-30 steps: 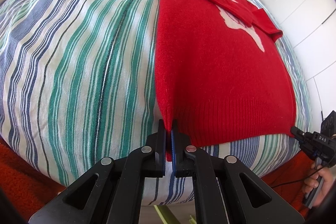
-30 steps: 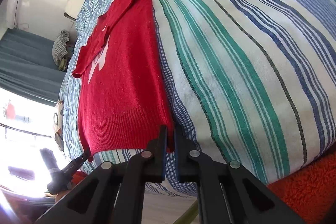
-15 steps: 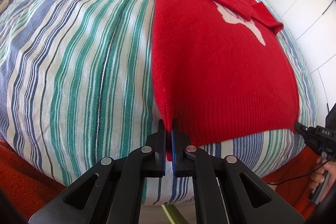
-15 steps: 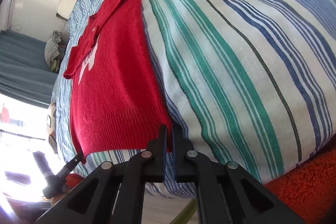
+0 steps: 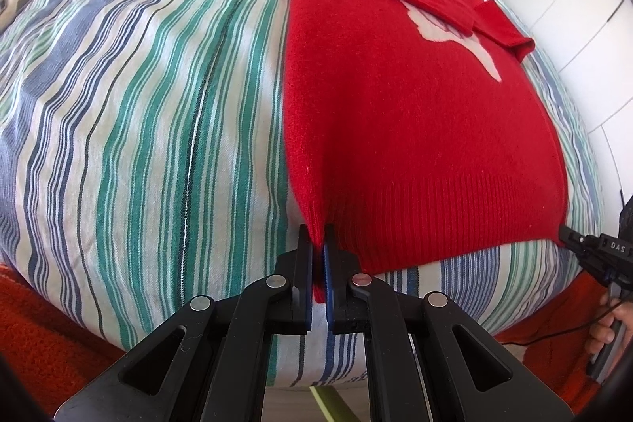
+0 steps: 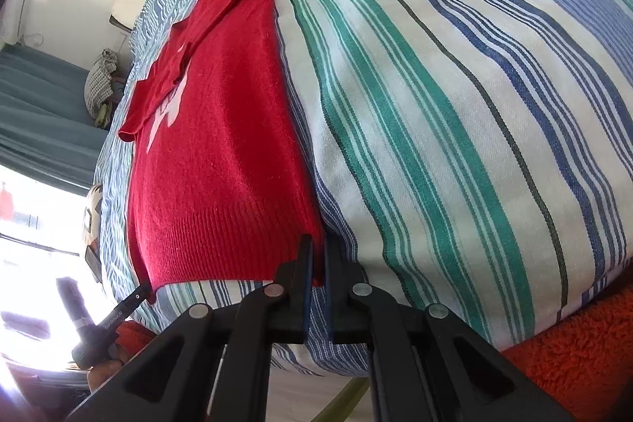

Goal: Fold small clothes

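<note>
Left gripper (image 5: 319,256) clenched on sweater (image 5: 415,129) hem corner, right gripper (image 6: 319,260) on other corner. Lift both evenly, keep hem taut, carry toward collar.

Daylight floods both fisheye views, even and bright across the striped bedcover (image 5: 158,113). At the lower left of the right wrist view a window (image 6: 35,224) is blown out to white glare, washing out nearby detail. Straight lines bow toward the edges, and dark vignetting rings each frame's corners. Focus is sharp at centre; shadows are soft.
</note>
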Demonstrator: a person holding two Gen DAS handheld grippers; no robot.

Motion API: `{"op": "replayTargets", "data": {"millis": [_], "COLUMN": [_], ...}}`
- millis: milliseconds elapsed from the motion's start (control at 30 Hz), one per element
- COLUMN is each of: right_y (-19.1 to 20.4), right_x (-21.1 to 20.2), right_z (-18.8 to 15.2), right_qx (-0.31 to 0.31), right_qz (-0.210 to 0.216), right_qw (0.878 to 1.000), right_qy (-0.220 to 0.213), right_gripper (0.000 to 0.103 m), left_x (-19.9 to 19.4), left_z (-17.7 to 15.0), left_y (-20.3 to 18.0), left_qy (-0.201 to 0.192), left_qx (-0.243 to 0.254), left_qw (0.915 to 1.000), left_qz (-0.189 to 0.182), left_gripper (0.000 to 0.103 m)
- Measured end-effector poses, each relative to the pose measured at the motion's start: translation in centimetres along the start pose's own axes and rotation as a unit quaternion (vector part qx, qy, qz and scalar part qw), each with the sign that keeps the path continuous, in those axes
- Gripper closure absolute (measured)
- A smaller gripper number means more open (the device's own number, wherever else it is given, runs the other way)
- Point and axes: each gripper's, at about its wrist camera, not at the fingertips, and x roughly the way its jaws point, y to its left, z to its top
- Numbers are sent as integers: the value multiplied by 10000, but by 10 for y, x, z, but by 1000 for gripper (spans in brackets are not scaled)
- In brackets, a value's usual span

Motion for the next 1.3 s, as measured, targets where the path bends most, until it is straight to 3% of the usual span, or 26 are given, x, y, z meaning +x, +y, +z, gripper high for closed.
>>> {"op": "replayTargets", "data": {"millis": [67,133,167,200,267,300,367,433,533,600,667,767,900,967,1000,1033,1100,1200,1300], "right_y": [-1,-1,-1,-2,-3,-4,1,21,76,121,164,211,230,233,235,238,239,215,150], "right_x": [-1,-4,-7,-10,-20,-28,-47,-67,-75,-63,-38,17,114,146,155,158,152,107,32], "right_z": [1,2,2,1,3,5,15,34,74,97,112,125,140,141,143,150,173,211,248], "right_qx": [62,123,156,196,256,225,-80,-801,-2297,-3319,-4306,-5369,-5908,-6105,-6099,-5963,-5434,-4474,-3042], "right_qz": [34,31,10,-7,-77,-195,-491,-951,-1486,-1520,-1456,-1337,-1757,-1944,-1908,-1817,-1655,-1419,-1126], "right_qw": [10000,9999,9998,9997,9994,9993,9987,9920,9604,9285,8870,8299,7874,7675,7690,7819,8230,8808,9384], "right_qy": [17,64,100,138,216,215,76,-207,-523,-681,-808,-714,89,208,139,70,-51,-624,-1195], "right_gripper": [100,98,94,89,78,75,75,75,72,62,57,57,57,58,58,60,97,97,97], "left_x": [-1,-5,-7,-10,-19,-26,-48,-73,-94,-94,-87,-68,-67,-64,-62,-59,-56,-55,-56], "left_z": [-1,-3,-5,-6,-11,-14,-15,-9,9,17,19,16,13,13,13,15,16,19,18], "left_y": [-1,0,3,4,6,9,17,31,56,73,86,106,111,107,106,105,102,97,98], "left_qy": [8,73,157,281,425,397,158,-305,-983,-1330,-1528,-1106,-1103,-1052,-1013,-972,-912,-908,-930], "left_qx": [9,-41,-67,-78,-75,-53,-65,-257,-627,-929,-1168,-1556,-1704,-1695,-1676,-1645,-1567,-1479,-1477], "left_qw": [10000,10000,9998,9995,9979,9970,9977,9972,9896,9819,9751,9758,9740,9745,9752,9761,9777,9792,9794], "left_qz": [29,42,50,102,490,661,658,630,844,976,1104,1063,1003,1023,1033,1038,1056,1049,1014], "left_gripper": [95,83,65,38,19,19,19,19,14,14,14,15,15,15,15,15,15,15,15]}}
